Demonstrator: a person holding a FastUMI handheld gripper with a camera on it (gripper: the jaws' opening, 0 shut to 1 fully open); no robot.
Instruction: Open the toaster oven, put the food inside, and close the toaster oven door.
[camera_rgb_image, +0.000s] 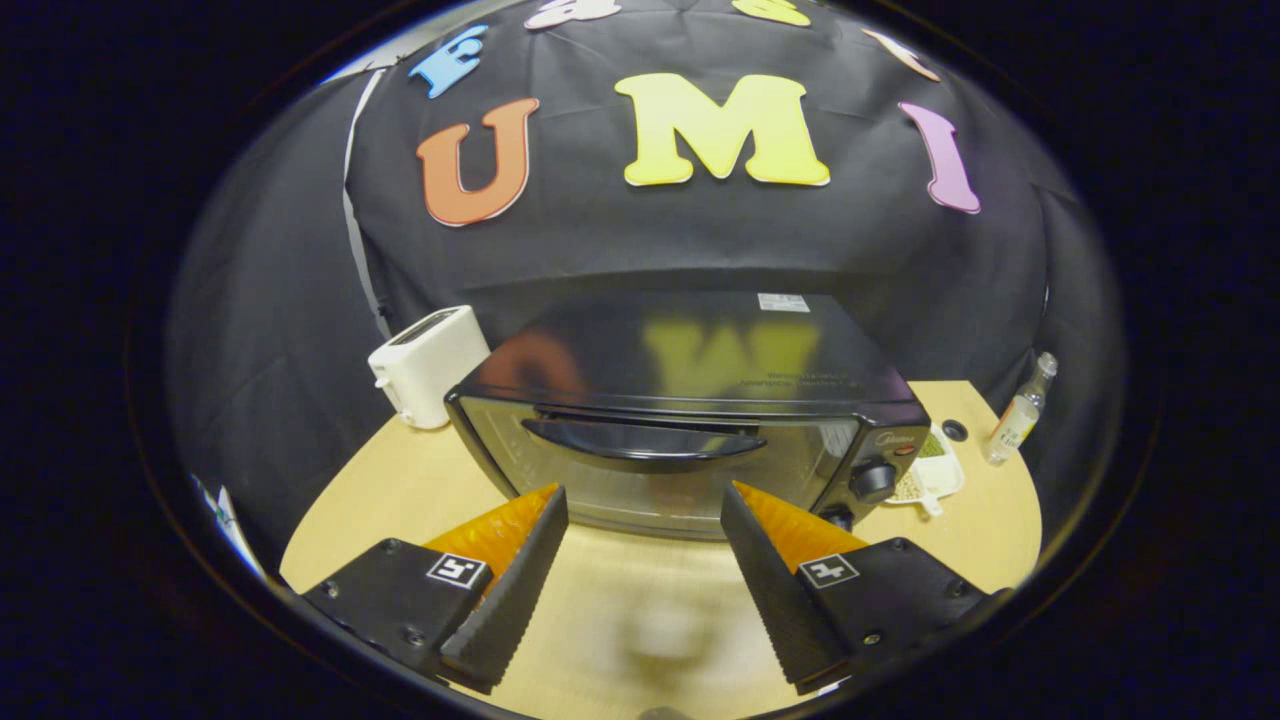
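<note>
**Two fingers spread before a shut toaster oven**

Toward the table's (400, 490) far left corner stands a white toaster (428, 365). Centred on the table sits the black toaster oven (690, 420), its glass door (650, 470) closed and the handle (640, 443) across the top of it. The gripper (643, 520) hangs just in front, fingers wide apart, nothing between them, tips level with the door's lower edge. Beside the oven's right side lies a small white dish (940, 470), and near the far right edge stands a clear bottle (1018, 412).

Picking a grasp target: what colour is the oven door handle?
Black, in the gripper view: handle just beyond the open claw.
</note>
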